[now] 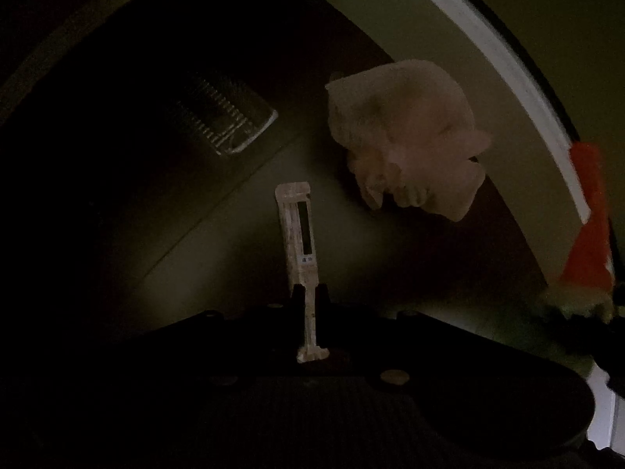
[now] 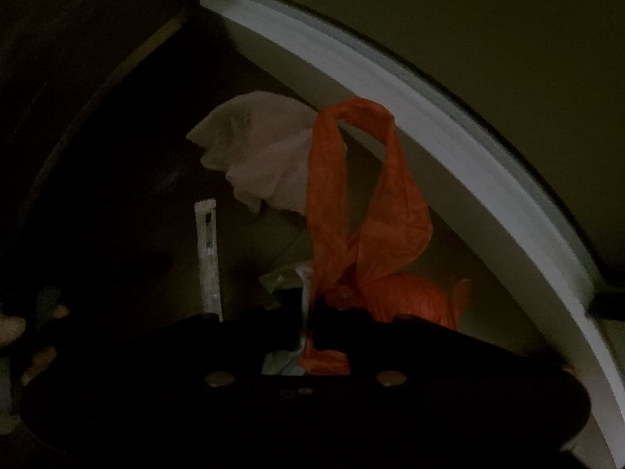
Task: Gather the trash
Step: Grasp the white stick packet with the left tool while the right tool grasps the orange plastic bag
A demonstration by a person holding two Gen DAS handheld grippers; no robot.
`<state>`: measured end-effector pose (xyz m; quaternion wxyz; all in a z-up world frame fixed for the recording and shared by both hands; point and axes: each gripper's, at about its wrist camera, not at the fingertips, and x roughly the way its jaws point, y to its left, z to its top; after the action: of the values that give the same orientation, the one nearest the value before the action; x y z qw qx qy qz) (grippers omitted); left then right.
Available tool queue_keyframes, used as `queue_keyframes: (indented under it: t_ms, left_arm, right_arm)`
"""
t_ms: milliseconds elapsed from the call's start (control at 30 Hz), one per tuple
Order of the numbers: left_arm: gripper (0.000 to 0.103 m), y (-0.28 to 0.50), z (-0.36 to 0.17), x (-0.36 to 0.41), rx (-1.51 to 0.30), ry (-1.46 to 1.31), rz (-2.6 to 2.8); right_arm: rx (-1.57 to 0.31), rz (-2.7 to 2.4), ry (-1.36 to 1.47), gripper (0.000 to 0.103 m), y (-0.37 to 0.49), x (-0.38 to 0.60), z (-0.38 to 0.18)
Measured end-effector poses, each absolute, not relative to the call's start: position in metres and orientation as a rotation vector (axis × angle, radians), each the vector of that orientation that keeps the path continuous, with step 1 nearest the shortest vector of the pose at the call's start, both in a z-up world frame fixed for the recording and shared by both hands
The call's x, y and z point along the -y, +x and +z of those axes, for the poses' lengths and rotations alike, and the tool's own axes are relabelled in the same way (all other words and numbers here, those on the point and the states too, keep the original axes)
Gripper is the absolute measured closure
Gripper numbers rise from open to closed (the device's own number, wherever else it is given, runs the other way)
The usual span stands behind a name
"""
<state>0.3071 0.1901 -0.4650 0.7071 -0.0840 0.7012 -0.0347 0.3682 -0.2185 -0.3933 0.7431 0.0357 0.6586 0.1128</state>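
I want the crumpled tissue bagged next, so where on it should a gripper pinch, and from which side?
The crumpled tissue lies loose on the floor near the white baseboard. Probably best to pinch the ruffled folds on its near edge, coming from the open floor side, since the wall blocks the far side. Both grippers look occupied: the left gripper holds a white strip, the right gripper an orange bag.

A white baseboard [image 2: 429, 148] runs along the green wall [image 2: 488, 31], with dark wood furniture [image 2: 78, 58] beside it.
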Motion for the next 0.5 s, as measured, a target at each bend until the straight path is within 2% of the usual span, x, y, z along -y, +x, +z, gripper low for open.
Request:
queue_keyframes:
  t_ms: [200,300,400,500]
  left_arm:
    - [0.098,0.315,-0.498,-0.184,-1.6,-0.194,-0.083]
    - [0.093,0.317,-0.516,-0.181,-1.629,-0.189,-0.081]
    - [0.085,0.321,-0.53,-0.179,-1.646,-0.175,-0.073]
    - [0.06,0.326,-0.537,-0.177,-1.645,-0.165,-0.054]
  right_arm:
    - [-1.47,0.241,0.137,0.099,0.351,0.236,-0.368]
    - [-1.475,0.236,0.161,0.099,0.352,0.237,-0.368]
    - [-1.457,0.236,0.156,0.099,0.356,0.235,-0.373]
    - [-1.458,0.234,0.171,0.099,0.359,0.236,-0.378]
